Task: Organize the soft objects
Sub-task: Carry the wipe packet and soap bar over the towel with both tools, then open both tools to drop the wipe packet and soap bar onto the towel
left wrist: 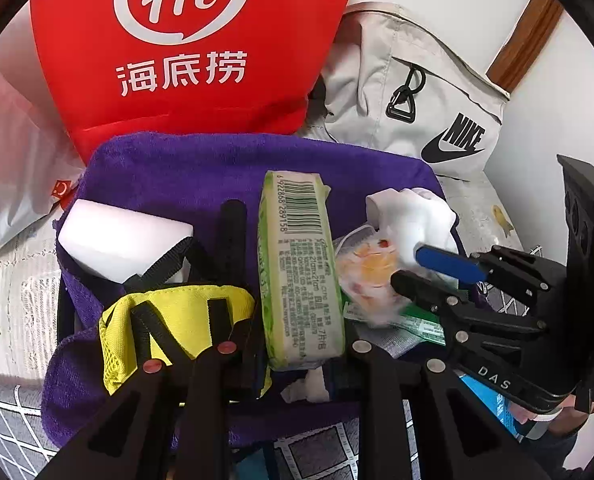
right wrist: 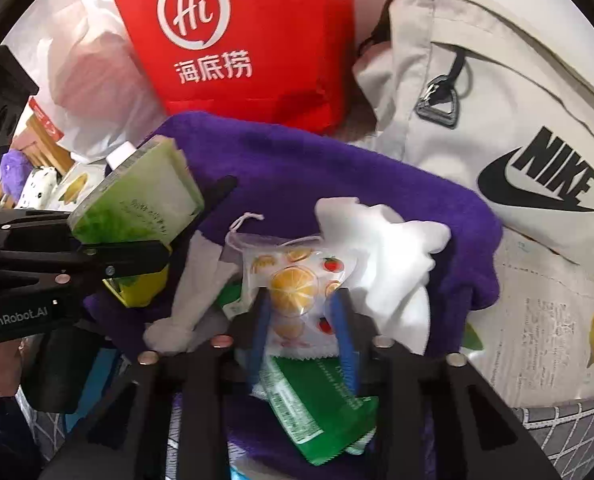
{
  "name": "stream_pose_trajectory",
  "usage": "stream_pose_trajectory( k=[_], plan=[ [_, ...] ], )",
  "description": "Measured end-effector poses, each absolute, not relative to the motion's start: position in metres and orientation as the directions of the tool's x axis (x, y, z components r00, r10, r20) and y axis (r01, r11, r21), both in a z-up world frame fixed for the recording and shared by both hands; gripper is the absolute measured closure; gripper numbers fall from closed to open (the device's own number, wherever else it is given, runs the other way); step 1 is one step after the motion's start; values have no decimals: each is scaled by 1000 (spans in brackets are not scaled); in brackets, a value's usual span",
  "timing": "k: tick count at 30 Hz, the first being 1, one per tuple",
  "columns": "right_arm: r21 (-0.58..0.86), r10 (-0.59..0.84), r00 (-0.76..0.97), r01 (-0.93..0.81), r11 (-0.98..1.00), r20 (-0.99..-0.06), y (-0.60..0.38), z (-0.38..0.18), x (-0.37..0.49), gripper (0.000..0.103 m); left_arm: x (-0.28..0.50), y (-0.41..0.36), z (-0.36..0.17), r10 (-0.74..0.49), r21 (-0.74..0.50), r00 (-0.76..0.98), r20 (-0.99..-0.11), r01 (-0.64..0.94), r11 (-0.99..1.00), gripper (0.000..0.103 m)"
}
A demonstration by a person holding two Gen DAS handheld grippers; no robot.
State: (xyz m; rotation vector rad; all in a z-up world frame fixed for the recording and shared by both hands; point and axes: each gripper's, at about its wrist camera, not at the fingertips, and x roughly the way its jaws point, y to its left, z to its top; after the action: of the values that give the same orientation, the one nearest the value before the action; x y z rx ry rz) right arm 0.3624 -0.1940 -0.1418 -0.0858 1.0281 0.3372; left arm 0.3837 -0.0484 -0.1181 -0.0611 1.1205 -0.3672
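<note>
1. Black right gripper [right wrist: 303, 322], blue-padded, stood with its two fingers either side of the fruit-print pouch [right wrist: 297, 280] and pressed against it: clamped on it, by appearance. The pouch lay on the purple towel [right wrist: 337, 168], over a green packet [right wrist: 317, 412] and against a crumpled white cloth [right wrist: 393, 256]. Risk: the thin drawstring pouch could slip or tear, or drag the cloth and packet along when lifted.
2. Black left gripper [left wrist: 293, 272] was clamped on the green tissue pack [left wrist: 301, 280], one finger each side, the pack held over the towel. Risk: a soft pack could bulge and slide out of a light grip, or knock the yellow mesh bag [left wrist: 169, 320] beside it.
3. White sponge block [left wrist: 121, 240] sat at the towel's left edge, near the mesh bag's black strap; a snag on that strap was possible.
4. Both grippers worked close together over one towel; collision was the main hazard.
5. Writing read: barcode digits "6 922868 289158" on the tissue pack; "DAS" on the right gripper's body; "GenRobot.AI" on the left gripper's body.
6. Red bag [left wrist: 201, 48], far side: "Hi" logo and "海底捞".
7. Grey backpack [right wrist: 497, 120], far right: "NIKE" with swoosh.
</note>
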Motion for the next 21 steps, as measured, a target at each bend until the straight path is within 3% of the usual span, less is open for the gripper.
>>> stream_pose_trajectory(
  k=[5, 7, 9, 12, 21],
  plan=[
    [95, 244, 480, -314, 945, -843, -200, -136, 361, 62, 384, -50, -117, -319, -227, 382, -868, 267, 937, 70],
    [83, 237, 493, -314, 946, -837, -203, -132, 358, 58, 383, -52, -115, -306, -211, 388, -870, 269, 940, 51],
    [69, 229, 506, -314, 947, -831, -205, -127, 354, 54, 381, -55, -113, -300, -194, 397, -867, 285, 939, 44],
    [36, 208, 532, -315, 949, -821, -206, -120, 350, 48, 381, -58, -111, -274, -164, 407, -871, 285, 944, 44],
    [17, 192, 571, -296, 955, -799, -213, -101, 344, 48, 379, -56, -101, -197, -89, 443, -875, 252, 964, 38]
  ],
)
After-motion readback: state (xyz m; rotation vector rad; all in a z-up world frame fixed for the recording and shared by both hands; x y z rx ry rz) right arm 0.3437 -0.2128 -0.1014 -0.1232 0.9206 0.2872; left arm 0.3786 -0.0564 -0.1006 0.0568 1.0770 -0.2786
